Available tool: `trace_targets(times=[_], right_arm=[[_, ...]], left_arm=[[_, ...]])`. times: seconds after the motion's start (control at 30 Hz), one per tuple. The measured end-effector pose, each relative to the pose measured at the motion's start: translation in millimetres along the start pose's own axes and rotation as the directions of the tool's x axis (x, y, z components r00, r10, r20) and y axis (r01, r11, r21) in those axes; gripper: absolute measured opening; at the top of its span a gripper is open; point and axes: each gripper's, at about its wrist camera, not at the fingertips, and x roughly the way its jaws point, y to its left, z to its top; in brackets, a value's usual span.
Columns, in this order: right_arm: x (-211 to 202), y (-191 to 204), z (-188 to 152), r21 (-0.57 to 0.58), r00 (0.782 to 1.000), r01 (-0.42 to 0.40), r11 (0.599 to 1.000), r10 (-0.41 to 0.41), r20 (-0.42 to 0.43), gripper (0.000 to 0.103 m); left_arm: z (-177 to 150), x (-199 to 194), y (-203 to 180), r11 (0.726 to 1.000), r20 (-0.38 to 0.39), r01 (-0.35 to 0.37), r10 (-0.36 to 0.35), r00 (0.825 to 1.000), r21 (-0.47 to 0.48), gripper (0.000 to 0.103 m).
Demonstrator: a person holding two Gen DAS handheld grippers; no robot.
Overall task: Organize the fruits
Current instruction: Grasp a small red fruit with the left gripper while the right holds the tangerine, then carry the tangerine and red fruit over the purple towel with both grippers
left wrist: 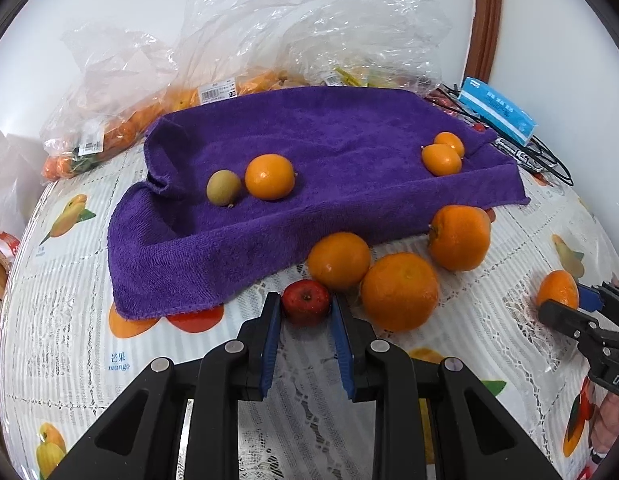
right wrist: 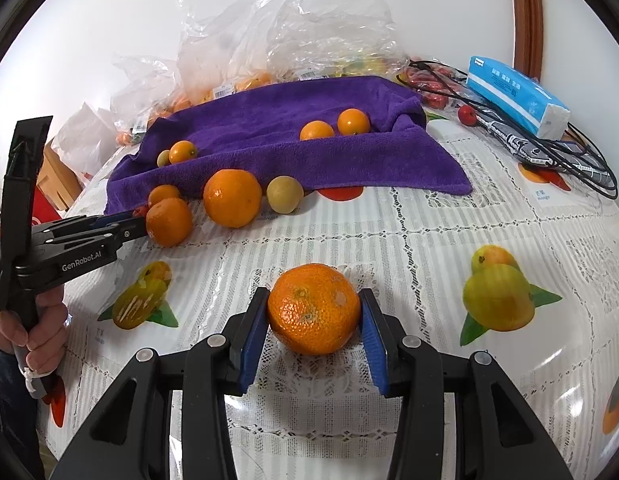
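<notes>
My left gripper (left wrist: pixel 305 309) is shut on a small red fruit (left wrist: pixel 306 306) that rests on the tablecloth by the front edge of the purple towel (left wrist: pixel 309 152). Three oranges (left wrist: pixel 399 291) lie just right of it. On the towel sit an orange (left wrist: pixel 269 177), a greenish fruit (left wrist: pixel 223 187) and two small oranges (left wrist: pixel 441 158). My right gripper (right wrist: pixel 314 312) is shut on a mandarin (right wrist: pixel 314 308) resting on the cloth. In the right wrist view the left gripper (right wrist: pixel 138 221) shows at the left, its red fruit (right wrist: pixel 140 211) mostly hidden behind an orange (right wrist: pixel 168 222).
Clear plastic bags (left wrist: pixel 121 128) holding more fruit pile up behind the towel against the wall. A blue tissue pack (right wrist: pixel 517 96) and black cables (right wrist: pixel 581 168) lie at the back right. A yellowish fruit (right wrist: pixel 284 194) rests by the towel's edge. A person's hand (right wrist: pixel 41 328) grips the left tool.
</notes>
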Motion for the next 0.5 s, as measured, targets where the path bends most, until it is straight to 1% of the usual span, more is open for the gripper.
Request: trace_targets(times=[0.13,0.27,0.37,0.5], right_arm=[[-4,-2,3,-0.003,1.000,0.011,1.000,-0.011,0.008,0.044],[-13,-6,13,-0.002,0.999,0.009,1.000,-0.009,0.038,0.044],[-20,-7,28,-0.013,0.997,0.021,1.000,-0.020,0.074,0.044],[-27,-8,51,-0.029,0.992,0.033,0.999,-0.029,0.119,0.044]], left_arm=[[-3,-9,1,1.000,0.023,-0.005,0.005,1.000,-0.005,0.025],[0,-24,8,0.999,0.059,-0.025,0.028,0.998,-0.045,0.025],[10,-41,11,0.995,0.114,-0.055,0.064,0.991,-0.080,0.025],[27,-59,17,0.990,0.176,-0.064,0.085,0.981,-0.122,0.025]])
